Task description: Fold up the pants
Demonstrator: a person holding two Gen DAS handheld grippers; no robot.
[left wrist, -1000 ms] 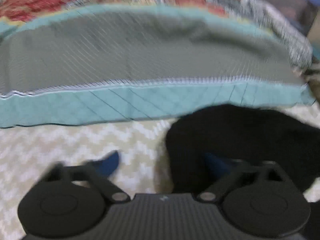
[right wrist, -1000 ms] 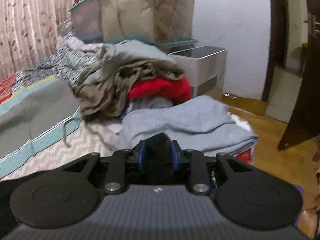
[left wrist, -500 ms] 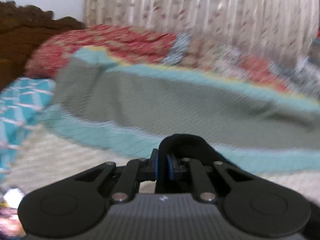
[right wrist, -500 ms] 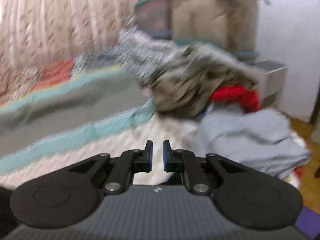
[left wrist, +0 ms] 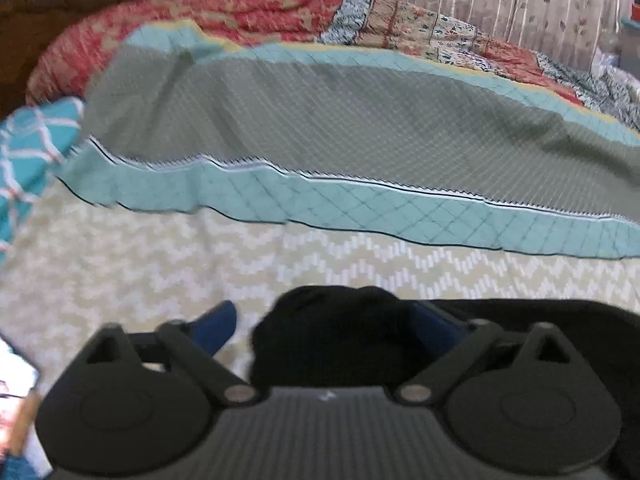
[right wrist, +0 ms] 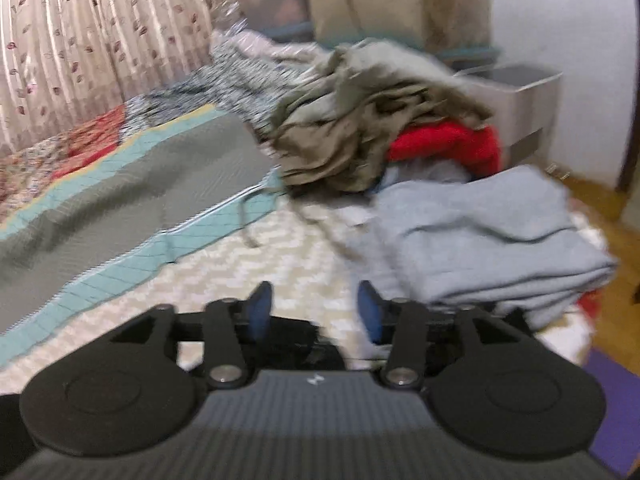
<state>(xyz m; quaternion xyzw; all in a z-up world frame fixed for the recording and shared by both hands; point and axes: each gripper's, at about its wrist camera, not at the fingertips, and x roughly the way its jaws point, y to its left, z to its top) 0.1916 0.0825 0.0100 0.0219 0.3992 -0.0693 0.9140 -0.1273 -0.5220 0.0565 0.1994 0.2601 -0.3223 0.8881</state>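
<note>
Both tongs are opening, letting go: the left tongs [left wrist: 324,330] spread around the black pants [left wrist: 360,336] lying on the bed [left wrist: 120,280], apparently released; the right tongs [right wrist: 314,308] are empty.

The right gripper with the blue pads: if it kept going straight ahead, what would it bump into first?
Probably the cream zigzag-patterned bedspread. The right gripper, jaws opening with nothing between them, tilts down toward it. The folded grey-blue blanket lies just to the right, though blur makes depth uncertain.
</note>
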